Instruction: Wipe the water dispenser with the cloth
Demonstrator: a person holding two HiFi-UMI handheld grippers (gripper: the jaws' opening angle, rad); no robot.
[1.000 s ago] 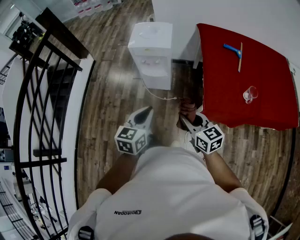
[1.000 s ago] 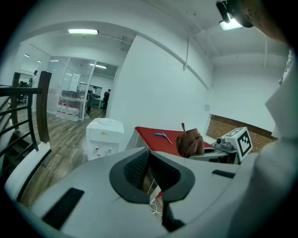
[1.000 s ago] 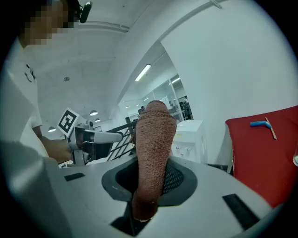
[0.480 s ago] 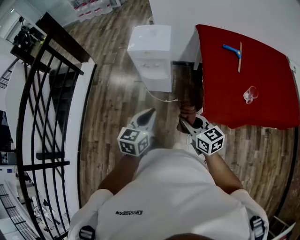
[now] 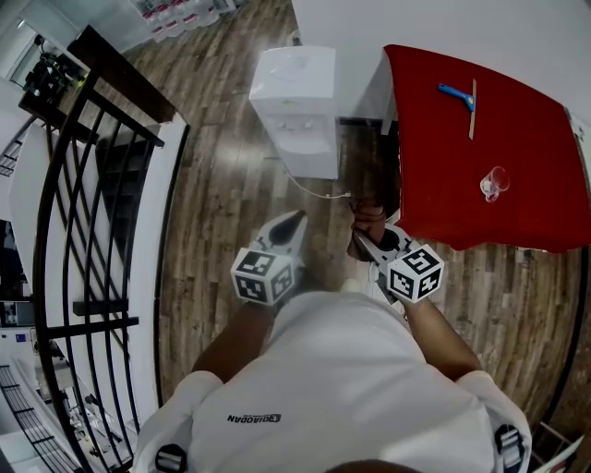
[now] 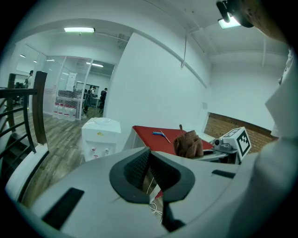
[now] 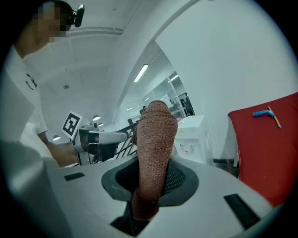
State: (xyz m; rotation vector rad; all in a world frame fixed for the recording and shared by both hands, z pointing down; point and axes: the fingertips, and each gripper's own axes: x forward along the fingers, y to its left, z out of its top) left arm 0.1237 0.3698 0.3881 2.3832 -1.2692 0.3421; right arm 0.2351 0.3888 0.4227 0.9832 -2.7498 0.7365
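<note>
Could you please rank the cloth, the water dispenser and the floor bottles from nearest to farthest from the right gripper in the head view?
1. cloth, clamped in the right gripper itself.
2. water dispenser, ahead and leftward.
3. bottles, far at the upper left.

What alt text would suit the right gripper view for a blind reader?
A brown cloth stands clamped upright in the right hand-held gripper. Behind it stand a white water dispenser and, at the right, a red table.
</note>
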